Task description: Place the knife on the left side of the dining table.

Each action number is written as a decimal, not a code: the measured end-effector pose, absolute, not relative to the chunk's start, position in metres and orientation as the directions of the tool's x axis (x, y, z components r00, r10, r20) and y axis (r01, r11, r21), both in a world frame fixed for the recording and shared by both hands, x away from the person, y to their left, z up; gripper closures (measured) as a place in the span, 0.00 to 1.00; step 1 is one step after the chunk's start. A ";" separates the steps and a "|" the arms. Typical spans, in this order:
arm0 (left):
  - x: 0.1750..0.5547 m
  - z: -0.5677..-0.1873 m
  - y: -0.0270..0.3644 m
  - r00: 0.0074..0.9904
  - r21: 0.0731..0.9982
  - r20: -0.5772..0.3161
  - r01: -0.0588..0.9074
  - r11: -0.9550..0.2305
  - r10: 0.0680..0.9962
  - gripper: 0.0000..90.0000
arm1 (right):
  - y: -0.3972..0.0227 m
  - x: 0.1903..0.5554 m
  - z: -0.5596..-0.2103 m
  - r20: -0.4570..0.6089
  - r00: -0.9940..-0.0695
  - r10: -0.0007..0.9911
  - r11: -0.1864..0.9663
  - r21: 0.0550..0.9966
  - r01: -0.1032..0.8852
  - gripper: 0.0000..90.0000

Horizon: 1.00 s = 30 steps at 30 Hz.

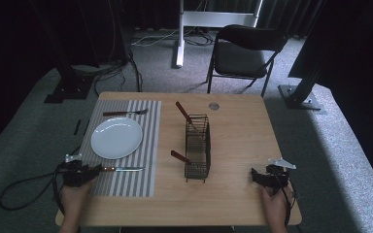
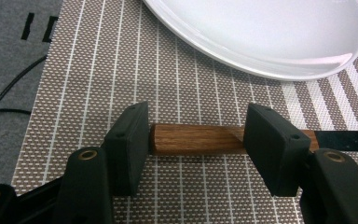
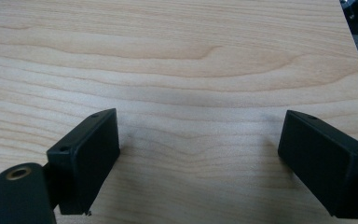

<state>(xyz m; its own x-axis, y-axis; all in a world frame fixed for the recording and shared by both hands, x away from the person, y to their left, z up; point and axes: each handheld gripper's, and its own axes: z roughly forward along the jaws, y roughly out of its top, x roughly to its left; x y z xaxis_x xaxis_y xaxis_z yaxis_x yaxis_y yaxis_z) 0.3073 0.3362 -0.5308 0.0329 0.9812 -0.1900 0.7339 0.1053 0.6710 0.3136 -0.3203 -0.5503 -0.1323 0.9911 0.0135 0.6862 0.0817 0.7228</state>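
Note:
A knife with a wooden handle lies on the striped placemat, below a white plate. My left gripper sits at the handle's end, low over the mat. In the left gripper view its jaws stand apart. The handle lies flat across the gap just beyond them and runs on behind the right pad; neither pad presses on it. My right gripper rests near the table's front right, open over bare wood.
A fork lies on the mat beyond the plate. A black wire basket stands mid-table with two wooden-handled utensils sticking out. A folding chair is behind the table. Cables trail on the carpet at the left.

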 end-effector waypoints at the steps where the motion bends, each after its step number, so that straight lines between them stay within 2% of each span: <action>1: 0.307 -0.531 0.336 0.033 0.671 -0.190 0.734 0.105 0.981 0.46 | -0.320 0.314 -0.550 0.013 -0.132 0.991 0.082 0.723 0.686 0.13; 5: 0.298 -0.528 0.338 0.050 0.696 -0.199 0.710 0.105 0.979 0.46 | -0.320 0.314 -0.550 0.013 -0.132 0.991 0.082 0.722 0.687 0.13; 11: 0.280 -0.524 0.335 0.154 0.744 -0.228 0.664 0.071 0.961 0.46 | -0.320 0.314 -0.550 0.013 -0.133 0.991 0.082 0.723 0.686 0.13; 17: 0.270 -0.528 0.327 0.210 0.758 -0.193 0.653 0.010 0.958 0.45 | -0.320 0.314 -0.550 0.013 -0.132 0.991 0.082 0.723 0.686 0.13; 18: 0.268 -0.528 0.326 0.208 0.756 -0.183 0.654 0.003 0.961 0.41 | -0.320 0.314 -0.550 0.013 -0.133 0.991 0.082 0.723 0.686 0.13; 21: 0.262 -0.531 0.324 0.198 0.749 -0.174 0.662 -0.001 0.965 0.38 | -0.320 0.314 -0.550 0.013 -0.133 0.991 0.082 0.723 0.686 0.13; 22: 0.261 -0.532 0.323 0.191 0.747 -0.167 0.665 -0.002 0.967 0.32 | -0.320 0.314 -0.550 0.013 -0.133 0.991 0.082 0.723 0.686 0.13; 25: 0.256 -0.534 0.322 0.181 0.742 -0.163 0.670 -0.001 0.970 0.26 | -0.320 0.314 -0.550 0.013 -0.133 0.991 0.082 0.723 0.686 0.13; 30: 0.250 -0.538 0.321 0.159 0.730 -0.161 0.683 0.009 0.974 0.22 | -0.320 0.314 -0.550 0.013 -0.133 0.991 0.082 0.723 0.686 0.13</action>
